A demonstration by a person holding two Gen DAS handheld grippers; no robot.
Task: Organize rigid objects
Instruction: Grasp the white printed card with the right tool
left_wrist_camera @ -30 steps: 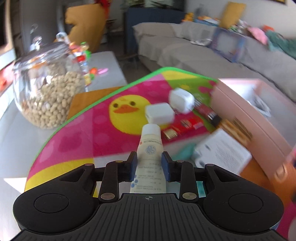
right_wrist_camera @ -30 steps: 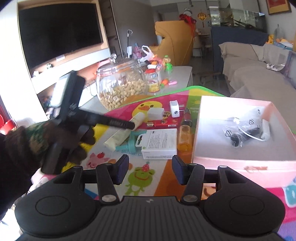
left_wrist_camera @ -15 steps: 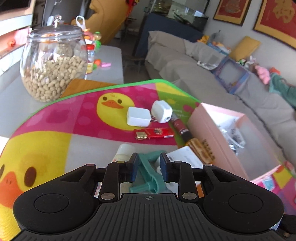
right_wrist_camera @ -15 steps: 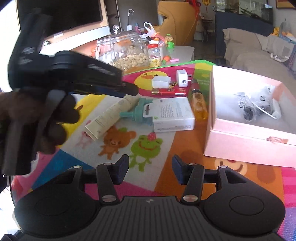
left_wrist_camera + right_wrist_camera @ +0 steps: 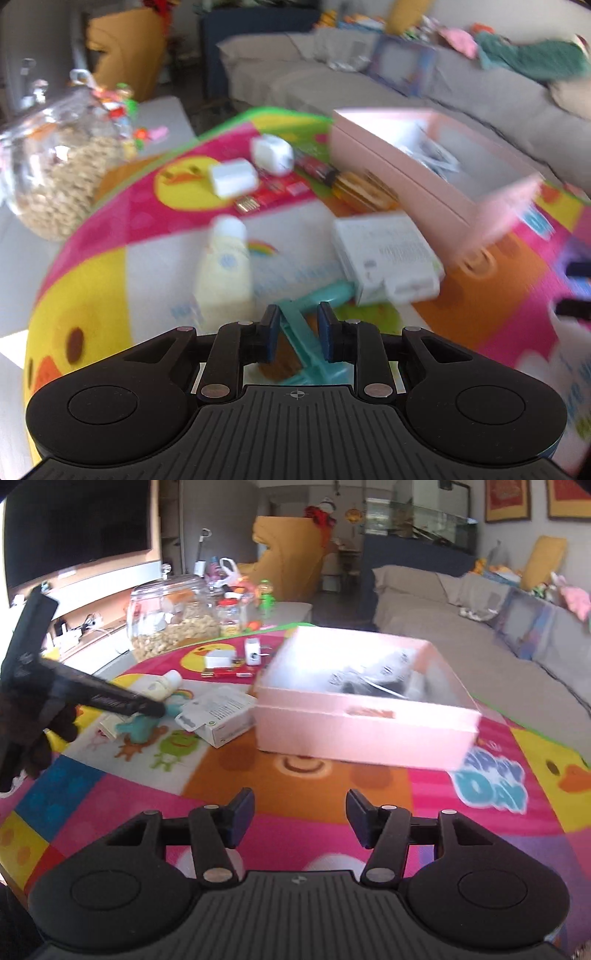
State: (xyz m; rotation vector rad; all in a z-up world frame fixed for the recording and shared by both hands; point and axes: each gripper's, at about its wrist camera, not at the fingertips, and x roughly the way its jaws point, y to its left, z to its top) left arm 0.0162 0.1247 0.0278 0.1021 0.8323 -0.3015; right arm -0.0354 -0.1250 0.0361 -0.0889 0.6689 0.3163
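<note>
Blur and blocked spots

My left tongs [image 5: 295, 326] cover the teal tool's [image 5: 314, 314] lower end; the pink box [image 5: 365, 716] smears, its bagged contents [image 5: 373, 679] unreadable at frame centre.

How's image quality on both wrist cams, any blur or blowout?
Left wrist view: heavy motion smear across the pink box and white carton; the teal tool nearby stays sharper. Right wrist view: milder blur, box rim blown out by glare, fisheye bending the edges.

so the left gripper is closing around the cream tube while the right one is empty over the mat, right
Not the tube. In the left wrist view the left gripper is closing around the teal plastic piece; the cream tube lies beside it. The right gripper is indeed empty over the mat.
</note>
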